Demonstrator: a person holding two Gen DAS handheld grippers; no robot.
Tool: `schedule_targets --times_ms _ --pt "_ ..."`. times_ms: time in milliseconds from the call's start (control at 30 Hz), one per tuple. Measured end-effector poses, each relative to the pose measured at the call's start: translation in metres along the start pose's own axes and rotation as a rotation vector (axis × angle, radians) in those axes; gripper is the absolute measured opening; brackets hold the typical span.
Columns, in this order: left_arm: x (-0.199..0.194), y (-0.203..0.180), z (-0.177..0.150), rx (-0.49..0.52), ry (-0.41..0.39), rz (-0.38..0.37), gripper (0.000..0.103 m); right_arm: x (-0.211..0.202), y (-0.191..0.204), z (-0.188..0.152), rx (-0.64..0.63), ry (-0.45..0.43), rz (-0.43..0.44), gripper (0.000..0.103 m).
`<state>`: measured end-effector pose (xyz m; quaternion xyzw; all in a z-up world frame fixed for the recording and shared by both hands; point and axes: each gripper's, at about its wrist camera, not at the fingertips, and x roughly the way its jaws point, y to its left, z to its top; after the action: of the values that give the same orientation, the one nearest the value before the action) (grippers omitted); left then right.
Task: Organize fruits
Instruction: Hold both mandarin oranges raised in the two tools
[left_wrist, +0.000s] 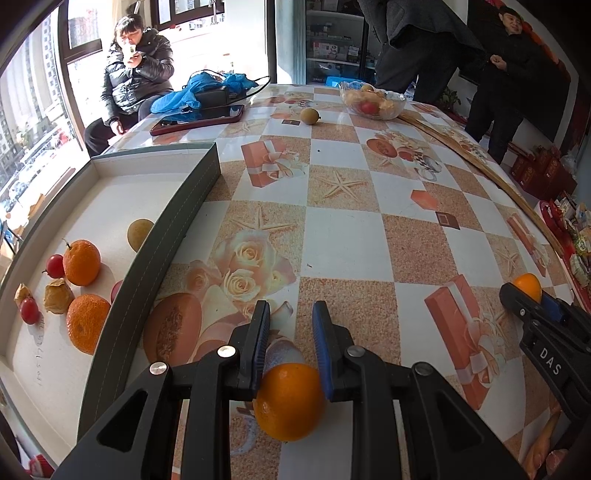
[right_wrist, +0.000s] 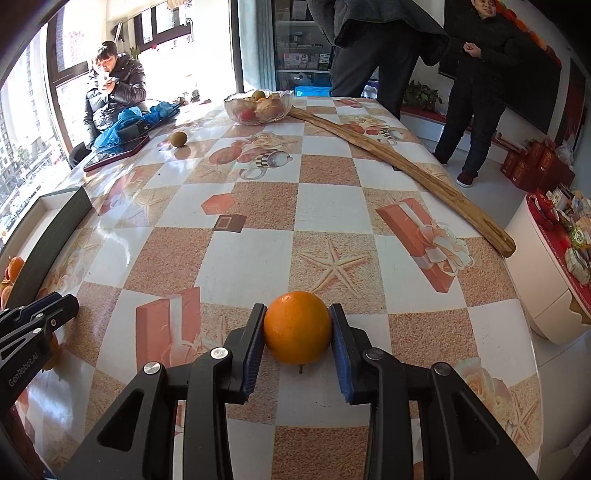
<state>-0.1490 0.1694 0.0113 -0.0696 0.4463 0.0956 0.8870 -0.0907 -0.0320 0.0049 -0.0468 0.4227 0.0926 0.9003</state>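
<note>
My left gripper (left_wrist: 291, 308) is shut on an orange (left_wrist: 290, 400) that sits far back between its blue pads, above the patterned table (left_wrist: 343, 229). My right gripper (right_wrist: 297, 310) is shut on a second orange (right_wrist: 297, 326), held at its fingertips just over the table. The right gripper (left_wrist: 526, 291) also shows at the right edge of the left wrist view. To the left stands a grey-walled box (left_wrist: 177, 206) with a white floor. It holds two oranges (left_wrist: 81, 262), small red fruits (left_wrist: 55, 266), a papery husked fruit (left_wrist: 58, 295) and a brown fruit (left_wrist: 138, 233).
A glass bowl (right_wrist: 258, 107) of fruit stands at the far end, with a loose brown fruit (right_wrist: 178, 139) near it. A long wooden stick (right_wrist: 406, 166) lies along the right side. A phone (left_wrist: 197, 120) and blue cloth (left_wrist: 207, 90) lie far left. Three people surround the table.
</note>
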Motion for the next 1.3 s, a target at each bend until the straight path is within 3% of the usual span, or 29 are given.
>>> schedule_targets --times_ms 1300 --pt "-0.0027 0.0017 -0.0011 0.006 0.01 -0.02 0.026 0.0002 0.0004 0.0005 -0.001 0.001 -0.001 0.035"
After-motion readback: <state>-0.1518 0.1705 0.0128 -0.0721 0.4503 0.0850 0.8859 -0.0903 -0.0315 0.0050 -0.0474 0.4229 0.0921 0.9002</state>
